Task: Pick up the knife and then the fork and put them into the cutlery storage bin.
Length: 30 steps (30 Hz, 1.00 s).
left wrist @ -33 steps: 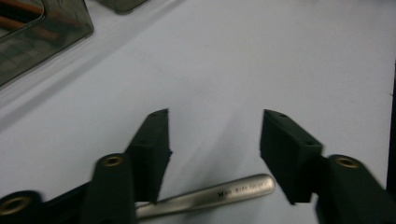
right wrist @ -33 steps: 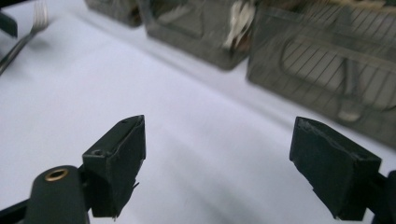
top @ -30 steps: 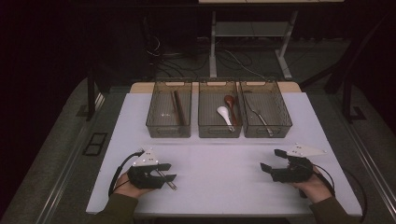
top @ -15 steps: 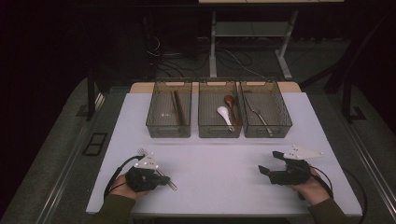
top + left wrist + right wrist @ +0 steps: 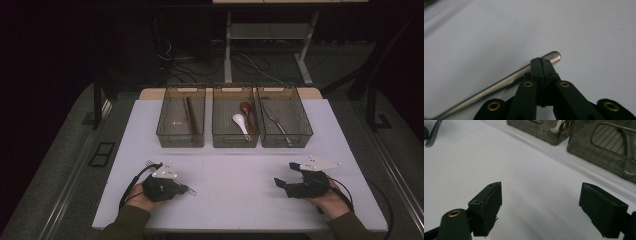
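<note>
Tool [image 5: 541,65] jaws closed together over metal rod [image 5: 499,85] lying on white table [image 5: 586,30].

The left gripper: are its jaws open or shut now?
Shut. In its own view the left gripper has both black jaws pressed together, with a metal rod lying on the white table just behind them.

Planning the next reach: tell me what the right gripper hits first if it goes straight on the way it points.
Probably bare table first; the open right gripper points toward the smoky bins beyond it, though depth is unclear.

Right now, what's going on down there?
Left claw shut on metal rod, low on the table. Right claw open, idle. Nothing in the way.
</note>
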Tool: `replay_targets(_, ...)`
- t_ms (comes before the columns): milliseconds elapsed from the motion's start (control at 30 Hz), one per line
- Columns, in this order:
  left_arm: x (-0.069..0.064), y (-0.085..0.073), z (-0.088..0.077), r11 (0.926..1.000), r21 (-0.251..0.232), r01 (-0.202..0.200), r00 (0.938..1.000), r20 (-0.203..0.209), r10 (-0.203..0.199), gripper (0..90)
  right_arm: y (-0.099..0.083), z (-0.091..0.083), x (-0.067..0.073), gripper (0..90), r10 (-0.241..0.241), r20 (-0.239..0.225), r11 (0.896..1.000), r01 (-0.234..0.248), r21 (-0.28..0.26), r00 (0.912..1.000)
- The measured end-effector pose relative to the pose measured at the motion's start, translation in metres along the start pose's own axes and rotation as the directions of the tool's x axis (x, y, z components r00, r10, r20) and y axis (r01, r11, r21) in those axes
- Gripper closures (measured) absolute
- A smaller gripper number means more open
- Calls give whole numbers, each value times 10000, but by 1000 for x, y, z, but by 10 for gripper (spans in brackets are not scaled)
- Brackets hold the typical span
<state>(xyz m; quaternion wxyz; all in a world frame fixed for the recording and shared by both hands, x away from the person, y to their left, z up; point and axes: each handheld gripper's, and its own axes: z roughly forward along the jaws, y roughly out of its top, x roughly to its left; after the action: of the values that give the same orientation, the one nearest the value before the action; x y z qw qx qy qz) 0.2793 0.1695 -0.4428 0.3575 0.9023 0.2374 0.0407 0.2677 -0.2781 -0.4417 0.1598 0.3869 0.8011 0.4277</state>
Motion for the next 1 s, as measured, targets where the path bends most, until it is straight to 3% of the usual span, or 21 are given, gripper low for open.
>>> replay_targets(400, 15, 23, 20, 9996, -70, -268, 9979, -590, 263, 895, 0, 2, 0, 187, -49, -22, 10000, 49, 40, 10000)
replay_targets(600, 28, 34, 29, 9994, -126, -334, 9957, -870, 322, 895, 1, 2, 0, 186, -28, -14, 10000, 28, 37, 10000)
replay_targets(867, 46, 47, 39, 9996, -240, -171, 9899, -1408, 136, 896, 0, 2, 0, 186, -29, -3, 10000, 29, 12, 10000)
replay_targets(1000, 50, 49, 40, 9992, -387, -44, 9908, -1351, -9, 896, 0, 1, 0, 186, -30, -38, 10000, 30, -9, 10000)
